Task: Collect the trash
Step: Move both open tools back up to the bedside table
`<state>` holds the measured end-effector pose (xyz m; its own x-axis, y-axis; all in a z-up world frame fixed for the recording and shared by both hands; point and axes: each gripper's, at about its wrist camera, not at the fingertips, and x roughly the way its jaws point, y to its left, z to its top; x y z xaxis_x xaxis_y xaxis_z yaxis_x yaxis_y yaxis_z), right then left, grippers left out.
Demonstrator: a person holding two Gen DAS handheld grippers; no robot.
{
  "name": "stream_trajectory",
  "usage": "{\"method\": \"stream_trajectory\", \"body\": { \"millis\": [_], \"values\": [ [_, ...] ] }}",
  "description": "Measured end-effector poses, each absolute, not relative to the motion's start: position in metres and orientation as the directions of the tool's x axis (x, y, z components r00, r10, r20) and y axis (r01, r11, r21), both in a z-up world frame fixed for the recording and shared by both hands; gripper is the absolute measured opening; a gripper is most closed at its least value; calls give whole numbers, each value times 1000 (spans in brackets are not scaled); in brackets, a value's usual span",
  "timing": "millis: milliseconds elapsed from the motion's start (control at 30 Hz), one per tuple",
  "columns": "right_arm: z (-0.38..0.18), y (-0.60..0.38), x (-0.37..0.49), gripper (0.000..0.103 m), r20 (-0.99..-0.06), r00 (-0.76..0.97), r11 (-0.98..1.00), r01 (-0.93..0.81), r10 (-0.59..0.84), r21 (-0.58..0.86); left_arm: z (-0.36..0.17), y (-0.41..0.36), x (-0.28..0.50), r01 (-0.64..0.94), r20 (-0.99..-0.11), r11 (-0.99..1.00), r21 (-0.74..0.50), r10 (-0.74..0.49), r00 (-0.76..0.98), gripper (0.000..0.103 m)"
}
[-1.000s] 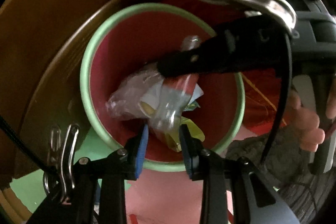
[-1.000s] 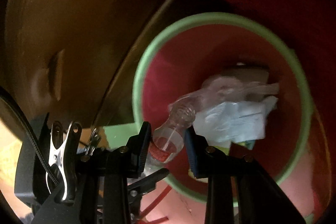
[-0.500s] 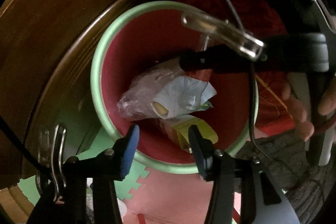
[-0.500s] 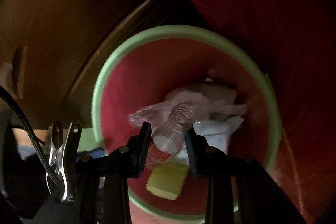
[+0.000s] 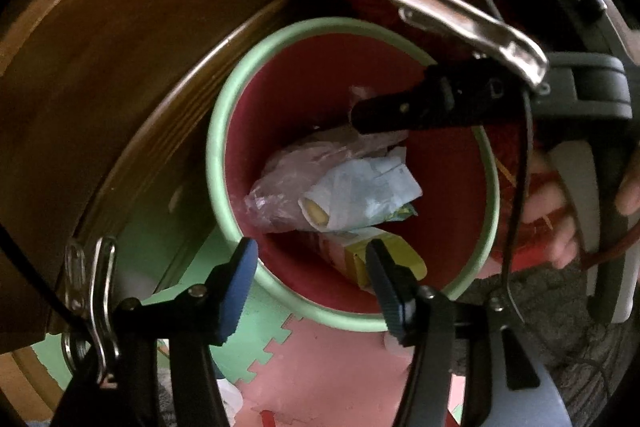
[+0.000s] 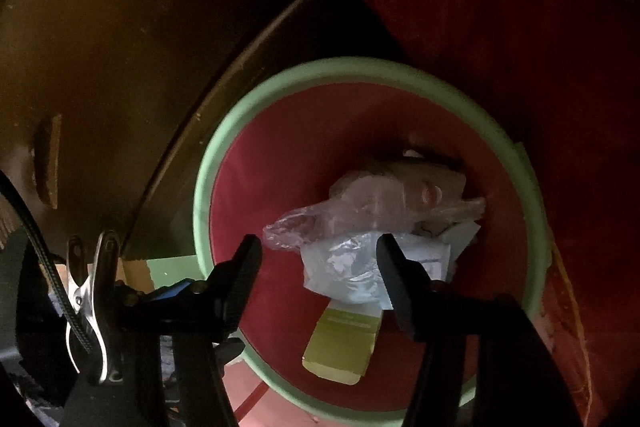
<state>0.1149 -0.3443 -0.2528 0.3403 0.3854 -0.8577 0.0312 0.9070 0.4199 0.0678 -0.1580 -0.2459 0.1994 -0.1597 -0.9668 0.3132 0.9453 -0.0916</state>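
Observation:
A red bin with a pale green rim (image 5: 218, 163) (image 6: 202, 195) stands on the floor, seen from above in both views. Inside lie a clear plastic bag (image 5: 288, 179) (image 6: 360, 215), a crumpled white wrapper (image 5: 360, 191) (image 6: 344, 271) and a yellow carton (image 5: 384, 259) (image 6: 340, 347). My left gripper (image 5: 310, 267) is open and empty over the bin's near rim. My right gripper (image 6: 318, 267) is open and empty above the bin's mouth; its fingers (image 5: 400, 107) reach in from the right in the left wrist view. The plastic bottle is not visible.
A brown wooden cabinet (image 5: 120, 67) curves around the bin's left and back. Dark red fabric (image 6: 500, 7) lies behind and to the right. Green and pink foam floor mats (image 5: 304, 355) lie in front of the bin. A hand (image 5: 560, 211) holds the right gripper.
The right gripper held a clear plastic bottle over the bin and has now opened; the bottle is gone from its jaws. Both grippers opened wider and rose away from the bin.

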Motion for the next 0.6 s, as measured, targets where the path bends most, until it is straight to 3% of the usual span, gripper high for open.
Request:
{"method": "stream_trajectory", "body": {
  "millis": [367, 600],
  "values": [
    [-197, -353, 93, 61, -792, 392, 855, 24, 469, 518, -191, -161, 55, 359, -934, 924, -132, -237, 268, 59],
    [-152, -341, 61, 61, -756, 350, 829, -138, 553, 542, -134, -161, 37, 427, -875, 893, -139, -313, 369, 59]
  ]
}}
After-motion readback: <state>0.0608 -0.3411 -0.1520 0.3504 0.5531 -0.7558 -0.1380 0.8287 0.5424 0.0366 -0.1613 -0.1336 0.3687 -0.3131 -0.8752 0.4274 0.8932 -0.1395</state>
